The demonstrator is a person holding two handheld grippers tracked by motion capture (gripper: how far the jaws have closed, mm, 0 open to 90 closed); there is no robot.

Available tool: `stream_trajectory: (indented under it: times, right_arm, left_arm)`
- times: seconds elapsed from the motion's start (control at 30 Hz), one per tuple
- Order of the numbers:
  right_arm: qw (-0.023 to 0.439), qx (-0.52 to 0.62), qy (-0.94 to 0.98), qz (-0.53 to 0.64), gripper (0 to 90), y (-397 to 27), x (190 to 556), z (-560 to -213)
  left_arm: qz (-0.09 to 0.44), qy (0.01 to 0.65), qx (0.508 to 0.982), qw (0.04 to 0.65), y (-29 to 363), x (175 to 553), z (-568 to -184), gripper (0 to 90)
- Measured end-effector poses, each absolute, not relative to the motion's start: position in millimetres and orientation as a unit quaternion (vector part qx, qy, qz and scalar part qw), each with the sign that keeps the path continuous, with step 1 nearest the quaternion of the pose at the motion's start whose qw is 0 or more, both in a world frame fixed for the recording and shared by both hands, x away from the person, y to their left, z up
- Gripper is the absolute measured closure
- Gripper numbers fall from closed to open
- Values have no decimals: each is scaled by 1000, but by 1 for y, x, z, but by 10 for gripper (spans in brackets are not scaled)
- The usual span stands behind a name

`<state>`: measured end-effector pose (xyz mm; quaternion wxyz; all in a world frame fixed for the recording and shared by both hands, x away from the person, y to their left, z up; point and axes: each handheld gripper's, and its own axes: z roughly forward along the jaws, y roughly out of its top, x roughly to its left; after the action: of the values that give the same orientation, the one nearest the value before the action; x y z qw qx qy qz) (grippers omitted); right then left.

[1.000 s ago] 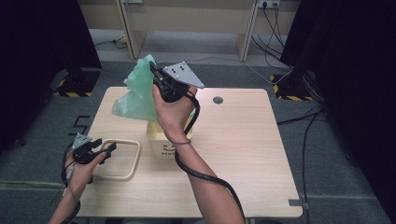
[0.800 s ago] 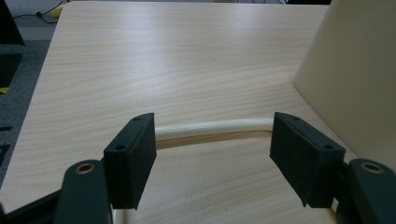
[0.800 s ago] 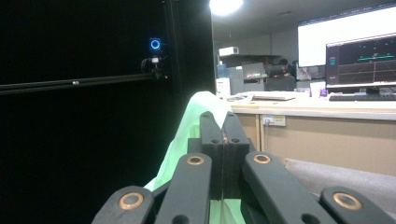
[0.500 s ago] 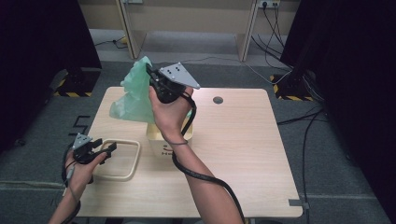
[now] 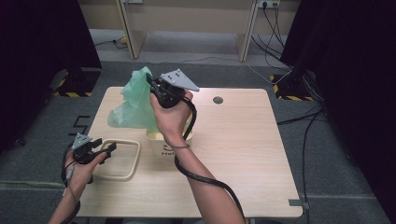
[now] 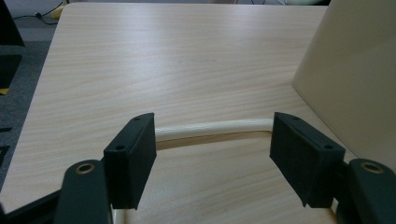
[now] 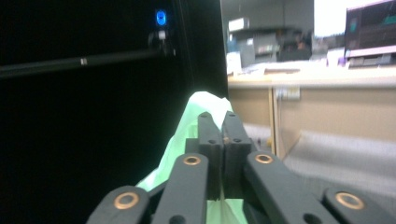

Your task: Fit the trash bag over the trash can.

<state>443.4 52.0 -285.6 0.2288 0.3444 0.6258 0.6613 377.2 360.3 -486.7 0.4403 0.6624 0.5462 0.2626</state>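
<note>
My right gripper (image 5: 150, 80) is held up over the back left of the table, pinching a thin green plastic bag (image 5: 135, 102) that hangs down from its tips. In the right gripper view the jaws (image 7: 217, 119) sit almost together on the bag's top edge (image 7: 187, 126); they have just been opening slightly, with the film still between the pads. A cream bin (image 5: 159, 144) stands under that forearm. My left gripper (image 5: 109, 148) rests open at the table's front left, its jaws either side of a cream rectangular ring (image 5: 128, 175). The ring's bar (image 6: 210, 128) crosses between the open pads.
The bin's wall (image 6: 355, 79) stands close on the right in the left gripper view. A round cable hole (image 5: 217, 100) lies in the tabletop (image 5: 243, 154) near the back edge. Black curtains flank the table, and cables run over the floor at the right.
The right gripper and the green bag have sunk slightly and the bag's folds have shifted. The left hand has stayed where it was.
</note>
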Motion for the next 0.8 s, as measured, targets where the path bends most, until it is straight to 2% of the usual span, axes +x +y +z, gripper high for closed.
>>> stream_trajectory:
  times: [0.2, 0.47, 0.63, 0.73, 0.8]
  right_arm:
    - [197, 374, 676, 603, 702, 22, 449, -318]
    - [122, 393, 746, 523, 610, -31, 448, -351]
    - [109, 397, 751, 517, 583, -44, 448, -349]
    - [107, 388, 754, 519, 566, -38, 453, -338]
    - [109, 382, 755, 522, 558, -31, 457, -330]
  left_arm:
    - [263, 534, 667, 449, 357, 375, -480, 304]
    - [243, 468, 689, 498, 334, 369, -457, 287]
    - [212, 439, 699, 524, 322, 374, -443, 243]
    - [175, 422, 699, 550, 314, 377, -439, 215]
    - [168, 416, 700, 555, 309, 379, -438, 212]
